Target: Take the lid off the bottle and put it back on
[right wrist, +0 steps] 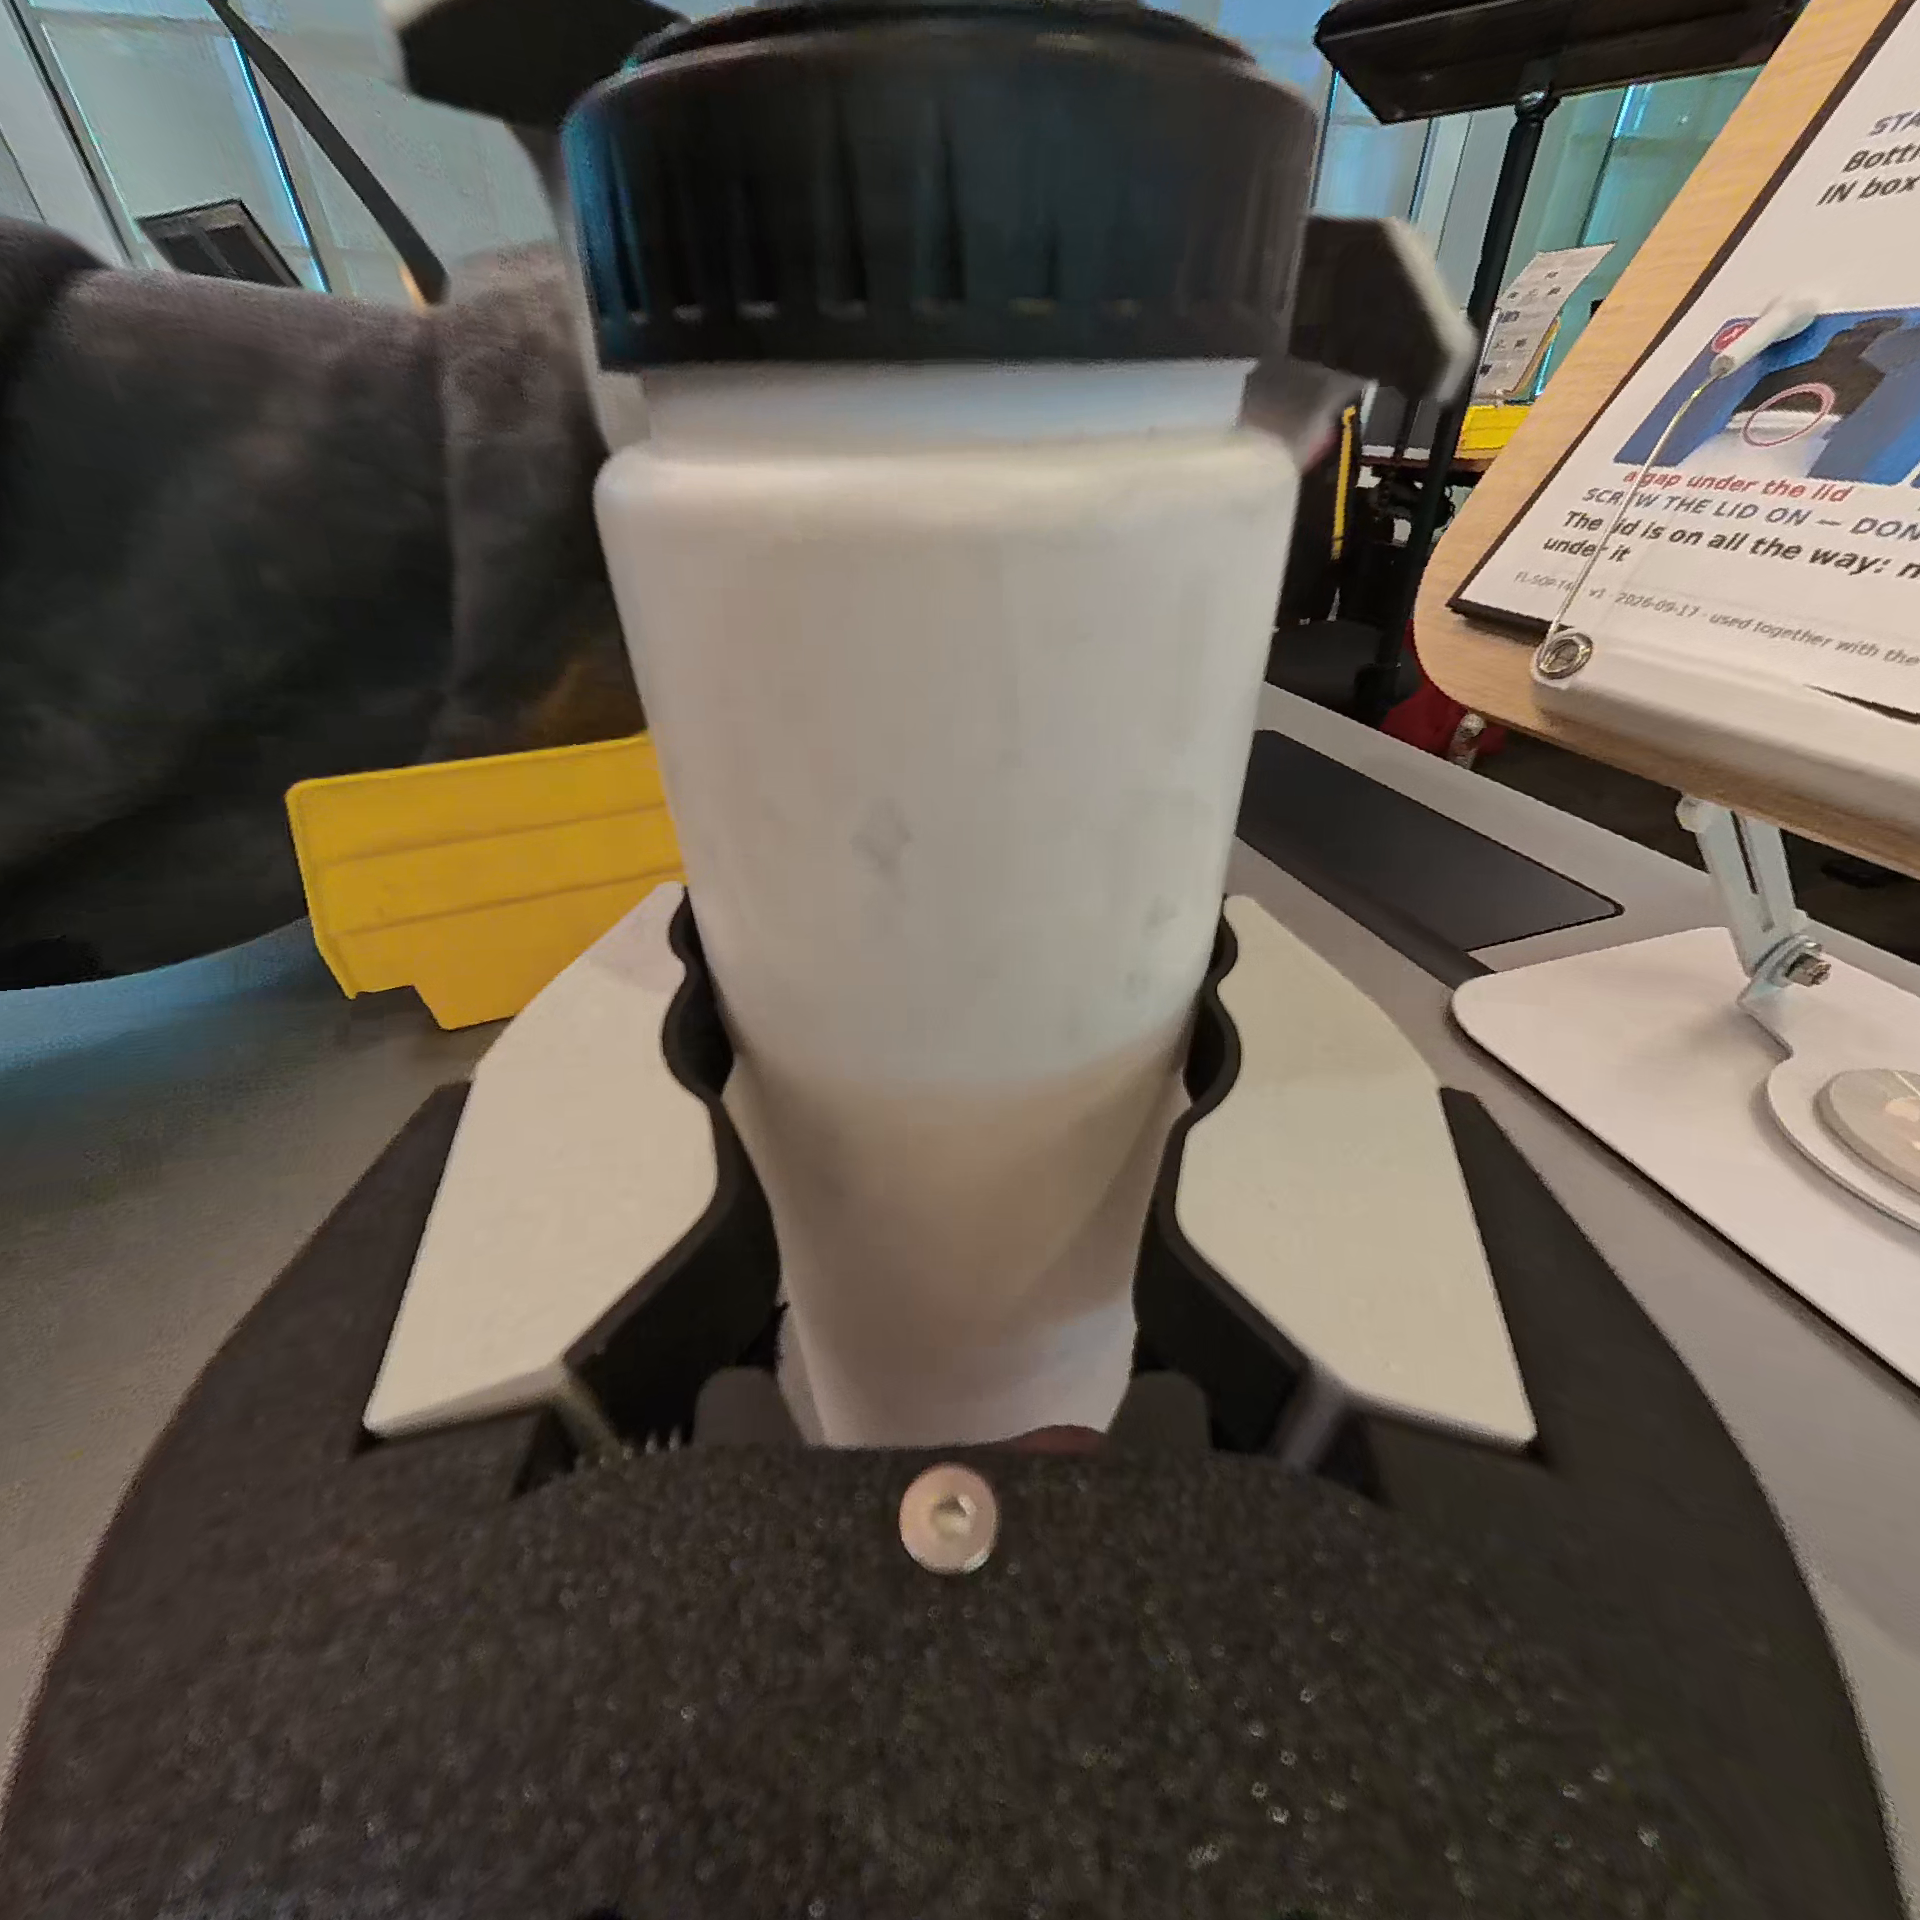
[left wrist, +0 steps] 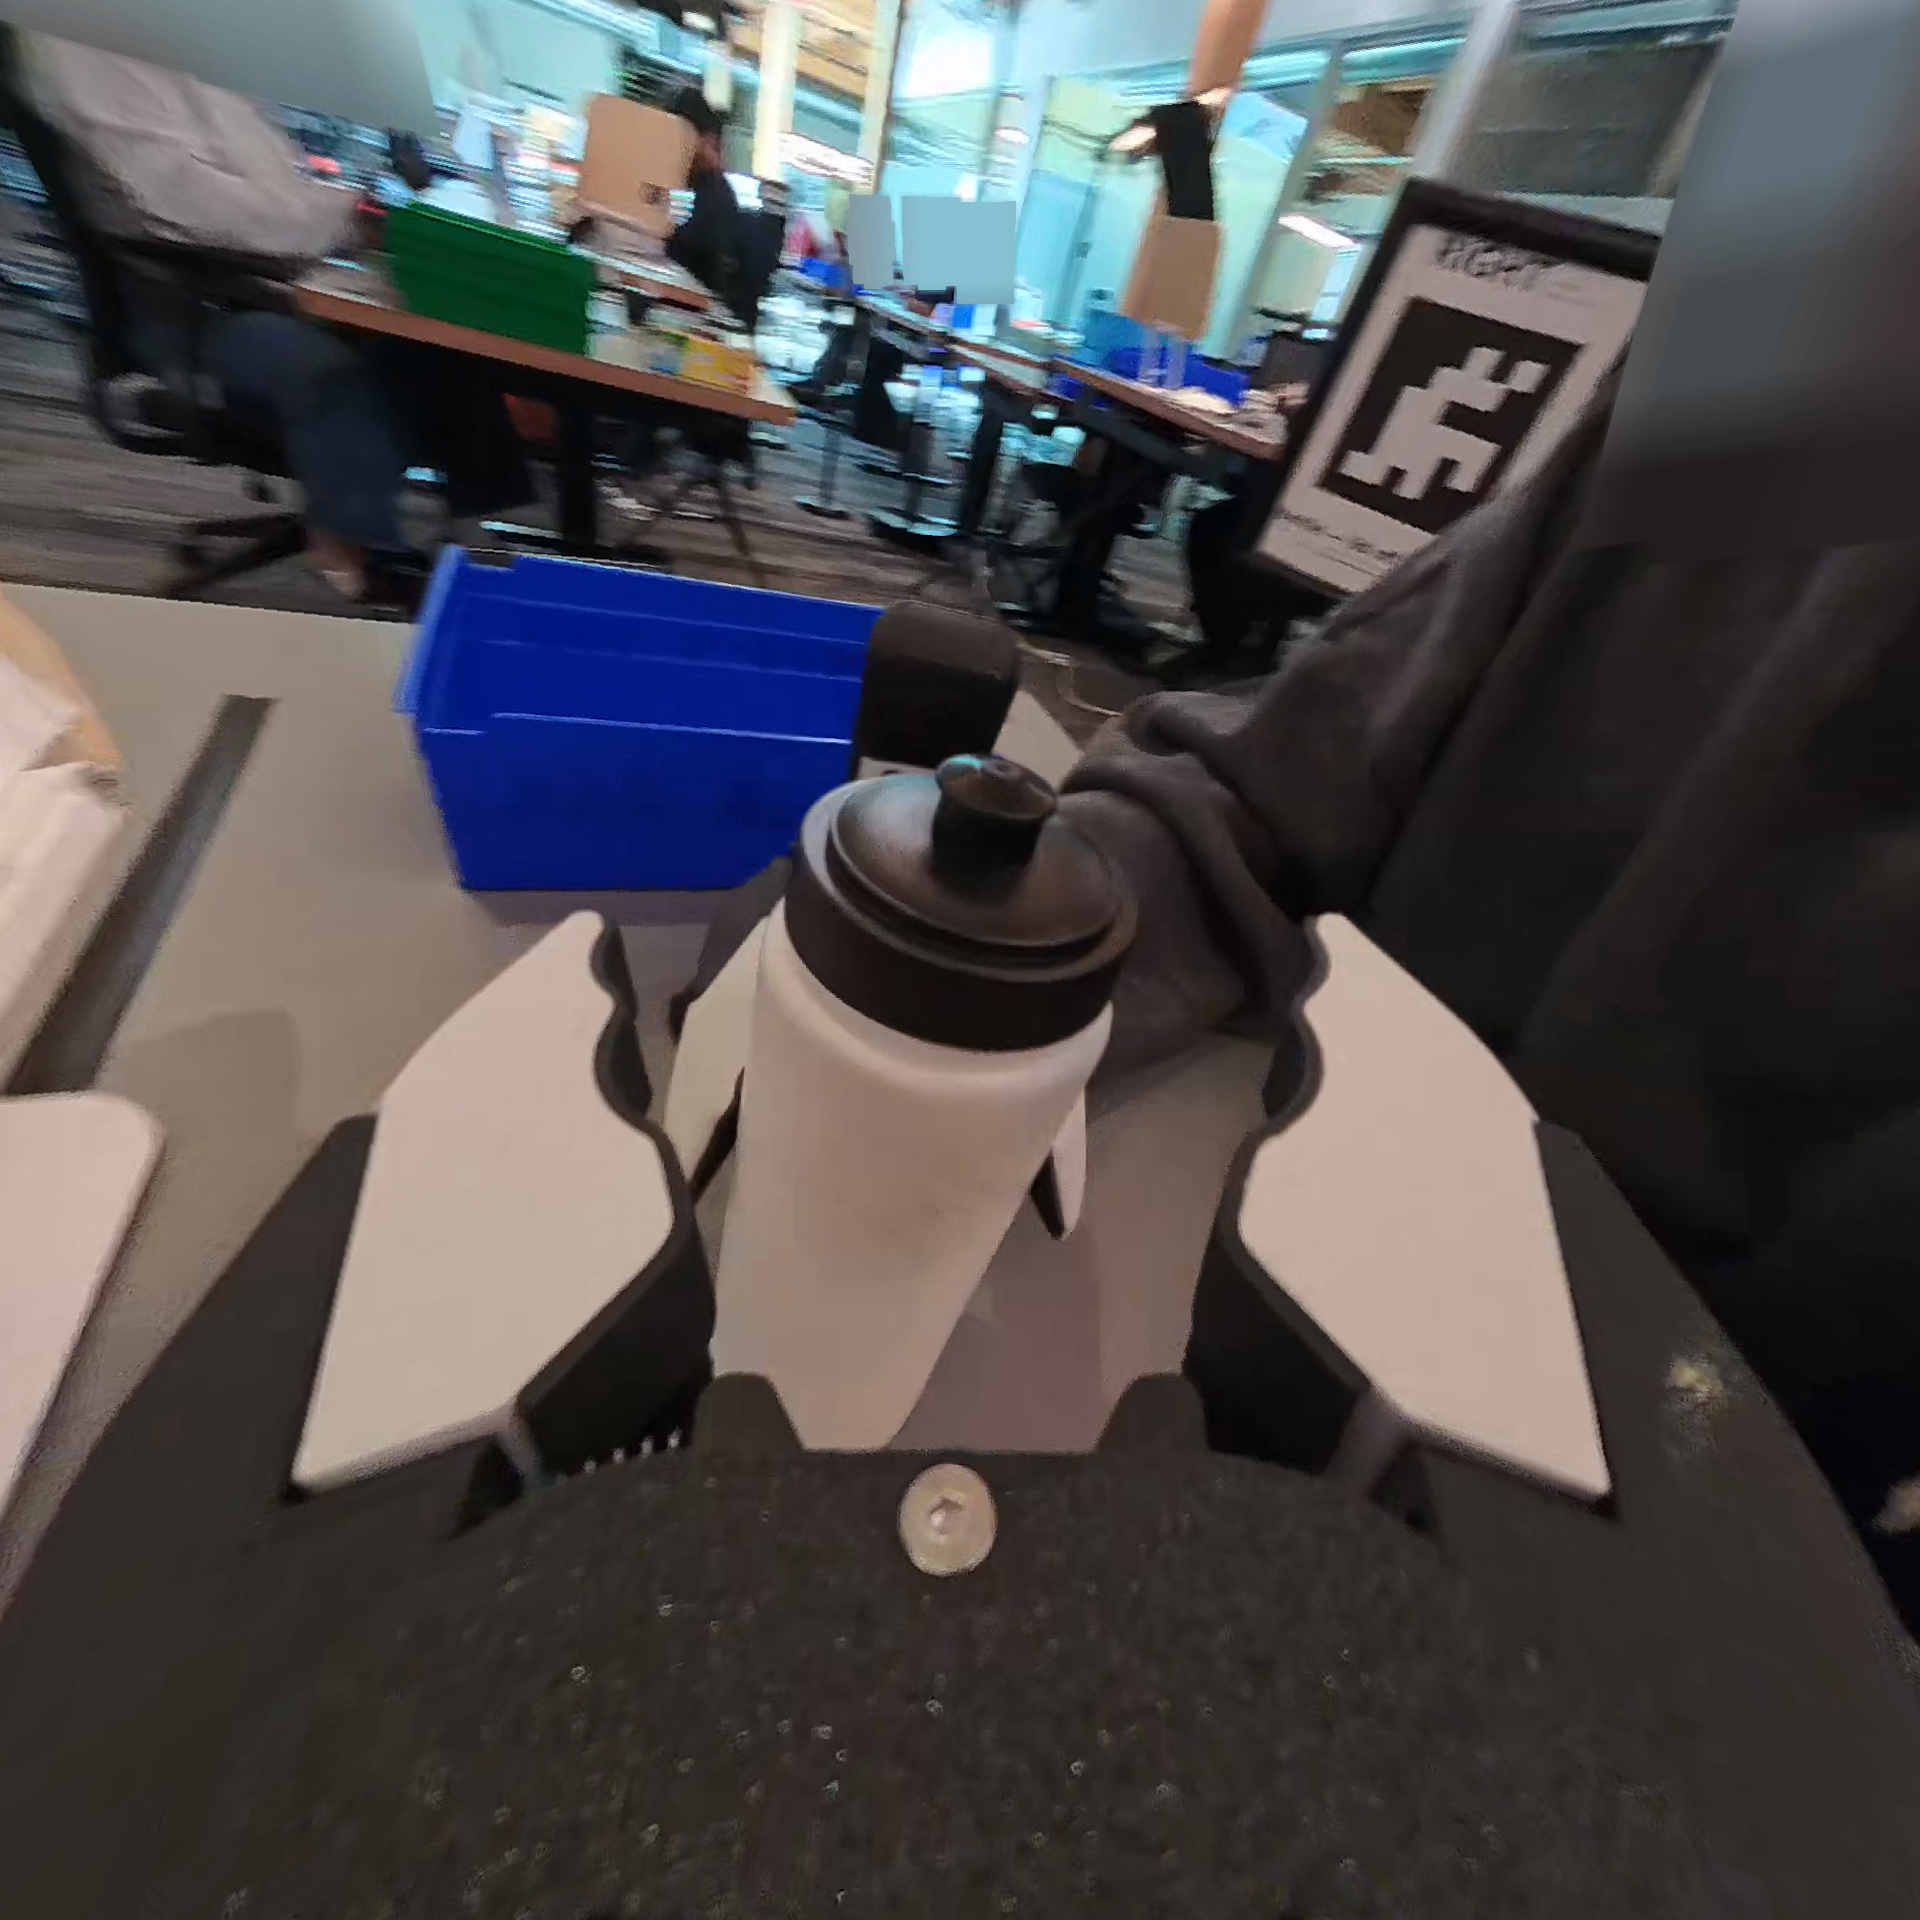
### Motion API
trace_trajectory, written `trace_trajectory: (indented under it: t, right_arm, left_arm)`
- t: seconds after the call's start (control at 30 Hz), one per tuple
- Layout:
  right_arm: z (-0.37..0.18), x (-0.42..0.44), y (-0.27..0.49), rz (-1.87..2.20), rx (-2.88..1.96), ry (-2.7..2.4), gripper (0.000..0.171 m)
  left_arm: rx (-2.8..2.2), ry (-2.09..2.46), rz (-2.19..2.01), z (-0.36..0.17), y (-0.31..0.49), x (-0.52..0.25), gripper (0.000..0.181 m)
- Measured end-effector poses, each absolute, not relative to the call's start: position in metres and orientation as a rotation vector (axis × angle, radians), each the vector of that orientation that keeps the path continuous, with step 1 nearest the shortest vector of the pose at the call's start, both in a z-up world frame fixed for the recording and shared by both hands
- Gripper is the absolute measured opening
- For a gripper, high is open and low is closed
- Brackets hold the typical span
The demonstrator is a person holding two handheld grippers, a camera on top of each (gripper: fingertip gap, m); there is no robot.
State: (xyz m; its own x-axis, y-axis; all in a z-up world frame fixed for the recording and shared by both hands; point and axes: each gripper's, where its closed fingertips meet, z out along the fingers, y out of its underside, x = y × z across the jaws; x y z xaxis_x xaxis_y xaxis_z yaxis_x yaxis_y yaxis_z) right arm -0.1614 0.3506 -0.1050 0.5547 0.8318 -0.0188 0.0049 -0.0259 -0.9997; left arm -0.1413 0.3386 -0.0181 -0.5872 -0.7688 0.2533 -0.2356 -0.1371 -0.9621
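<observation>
A white bottle [left wrist: 894,1143] with a black ribbed lid [left wrist: 956,914] and spout is upright between both grippers. My right gripper [right wrist: 956,914] is shut on the bottle's body [right wrist: 935,727], both pads pressing its sides; its fingers [left wrist: 701,1049] show behind the bottle in the left wrist view. My left gripper [left wrist: 961,935] is open, its jaws spread wide at lid height, not touching. Its fingers [right wrist: 1371,312] flank the lid [right wrist: 935,208] in the right wrist view. The lid sits on the neck with a white band showing below it.
A blue bin [left wrist: 644,748] stands on the grey table [left wrist: 312,935] beyond the bottle. A yellow bin [right wrist: 478,852] lies to the left in the right wrist view. An instruction board [right wrist: 1714,416] on a white stand [right wrist: 1621,1091] is at the right. A dark sleeve [left wrist: 1247,810] is close by.
</observation>
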Motion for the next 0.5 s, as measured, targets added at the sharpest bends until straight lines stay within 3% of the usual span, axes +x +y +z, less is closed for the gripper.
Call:
trace_trajectory:
  t: [0.3,0.5]
  right_arm:
    - [-0.106,-0.162,0.351,0.798,-1.463,-0.754,0.088]
    - [-0.106,-0.163,0.351,0.804,-1.459,-0.754,0.088]
  left_arm:
    - [-0.773,1.899,-1.909,-0.028,0.318,-0.129,0.079]
    - [-0.791,1.847,-1.855,-0.027,0.319,-0.128,0.077]
